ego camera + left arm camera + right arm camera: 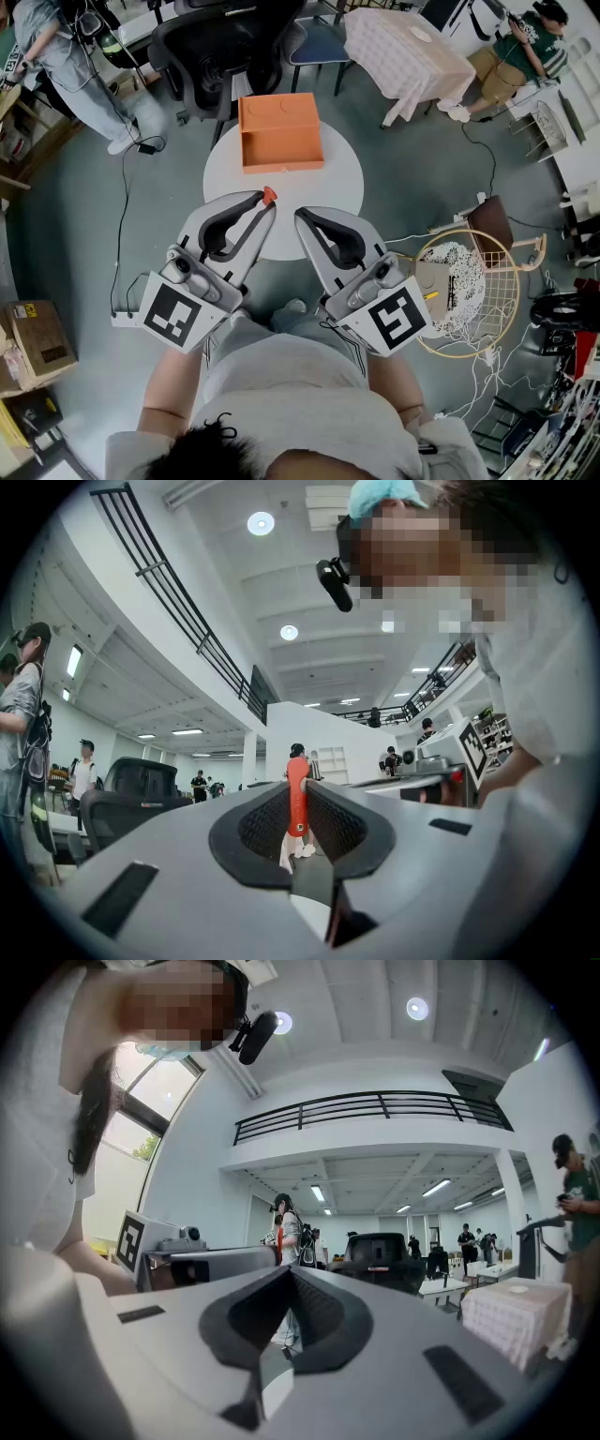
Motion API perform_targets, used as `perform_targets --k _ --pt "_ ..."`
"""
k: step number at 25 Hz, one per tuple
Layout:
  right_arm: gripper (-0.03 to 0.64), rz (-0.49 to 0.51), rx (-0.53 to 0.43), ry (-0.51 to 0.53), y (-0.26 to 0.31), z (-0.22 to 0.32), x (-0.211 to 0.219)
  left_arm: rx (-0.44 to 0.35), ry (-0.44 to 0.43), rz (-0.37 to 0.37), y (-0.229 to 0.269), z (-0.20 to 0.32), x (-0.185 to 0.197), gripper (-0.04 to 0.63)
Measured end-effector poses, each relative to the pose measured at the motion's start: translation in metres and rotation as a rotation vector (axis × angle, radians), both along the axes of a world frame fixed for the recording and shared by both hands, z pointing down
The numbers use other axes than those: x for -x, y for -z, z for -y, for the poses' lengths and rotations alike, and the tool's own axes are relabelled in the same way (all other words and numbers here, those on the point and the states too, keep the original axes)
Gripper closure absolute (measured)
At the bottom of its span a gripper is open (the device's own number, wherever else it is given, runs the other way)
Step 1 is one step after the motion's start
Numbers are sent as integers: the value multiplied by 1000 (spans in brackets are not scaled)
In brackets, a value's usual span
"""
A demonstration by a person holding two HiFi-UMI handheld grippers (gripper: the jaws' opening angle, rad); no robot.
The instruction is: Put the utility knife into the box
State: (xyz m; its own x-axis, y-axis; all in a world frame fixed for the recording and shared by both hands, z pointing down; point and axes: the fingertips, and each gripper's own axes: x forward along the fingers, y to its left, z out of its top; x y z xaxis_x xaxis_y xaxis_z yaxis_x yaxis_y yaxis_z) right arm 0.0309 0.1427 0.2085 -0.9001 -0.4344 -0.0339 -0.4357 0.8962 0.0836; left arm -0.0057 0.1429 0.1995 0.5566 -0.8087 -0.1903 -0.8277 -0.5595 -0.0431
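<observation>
Pinches slim orange utility knife (pixel 297 794) in ribbed left gripper (pixel 266 202) jaws; right gripper (pixel 302 217) jaws pressed together, empty; square box (pixel 281 167) at round desk's (pixel 339 180) far edge.

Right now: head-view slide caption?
Left gripper holds orange utility knife near orange box on round white table; right gripper empty.

A round white worktop (pixel 328 187) stands on the grey floor (pixel 94 225), with an open orange box (pixel 279 131) resting at its far edge.
</observation>
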Motion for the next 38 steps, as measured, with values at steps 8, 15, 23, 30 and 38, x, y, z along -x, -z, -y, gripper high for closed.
perform_targets --k 8,15,23,30,38 --pt "609 7 -6 19 -2 5 -9 0 26 6 -3 3 -8 540" --pt "609 15 32 55 -13 16 -36 -3 77 16 -5 8 -31 540" --pt "611 19 24 60 -17 27 -39 25 83 37 -12 18 -34 540" --pt "611 26 40 -4 -21 54 -34 33 28 23 -20 47 -25 540" --pt "611 20 47 -90 -19 97 -6 46 -54 22 -21 91 1 540"
